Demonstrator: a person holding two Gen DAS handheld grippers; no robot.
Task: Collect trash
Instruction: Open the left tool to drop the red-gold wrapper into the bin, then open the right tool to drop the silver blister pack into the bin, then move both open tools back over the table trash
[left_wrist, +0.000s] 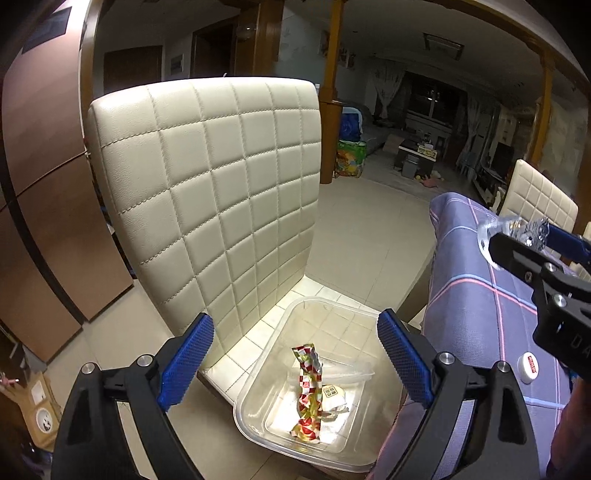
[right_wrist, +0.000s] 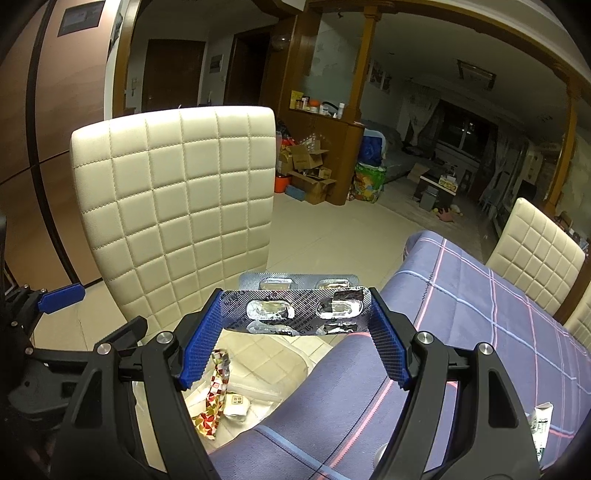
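Note:
A clear plastic container (left_wrist: 258, 417) sits on the seat of a cream quilted chair (left_wrist: 207, 192). Inside lie a red, white and gold wrapper (left_wrist: 309, 391) and a small white packet (left_wrist: 334, 397). My left gripper (left_wrist: 295, 363) is open and empty above the container. My right gripper (right_wrist: 295, 332) is shut on a silver pill blister pack (right_wrist: 299, 310), held over the table's edge near the container (right_wrist: 258, 395); it shows in the left wrist view (left_wrist: 517, 230) at the right. The wrapper (right_wrist: 216, 395) shows below it.
A table with a purple plaid cloth (right_wrist: 461, 332) is at the right. On it lie a white bottle cap (left_wrist: 529, 365) and a crumpled tube (right_wrist: 541, 424). A second cream chair (right_wrist: 535, 262) stands beyond the table. Boxes and bags sit on the tiled floor behind.

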